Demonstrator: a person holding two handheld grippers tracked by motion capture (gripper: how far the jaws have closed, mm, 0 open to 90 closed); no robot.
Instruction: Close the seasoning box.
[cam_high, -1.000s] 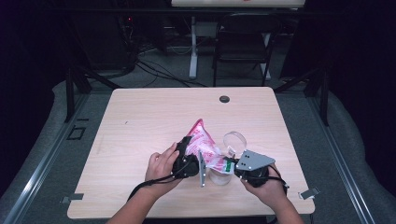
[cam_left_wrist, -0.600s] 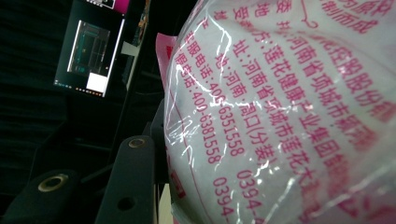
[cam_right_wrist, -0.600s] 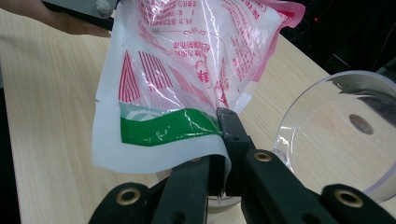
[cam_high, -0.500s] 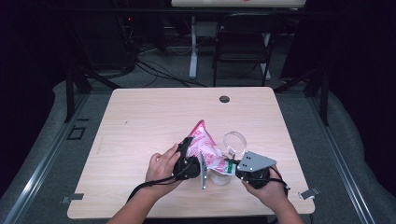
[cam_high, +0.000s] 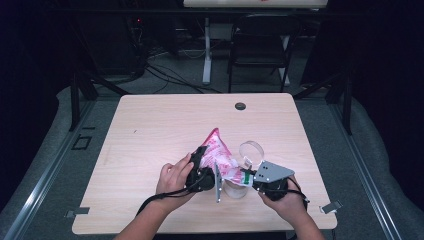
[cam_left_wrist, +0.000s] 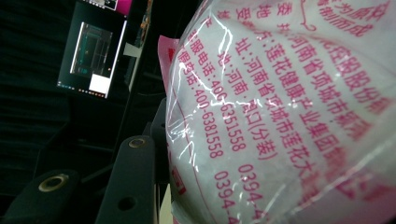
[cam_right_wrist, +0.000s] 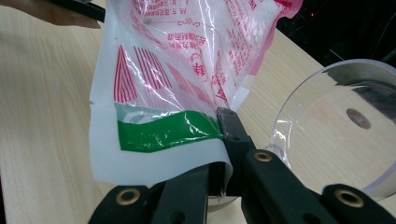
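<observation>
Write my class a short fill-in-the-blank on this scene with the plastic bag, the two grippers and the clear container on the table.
1. The right gripper is shut on the bag's edge beside a ____ stripe.
2. The printing on the bag is mostly ____ in colour.
3. The clear container stands on a ____ table.
4. In the high view, the left gripper holds the bag from the ____ side.

Missing words: green; pink; wooden; left
</observation>
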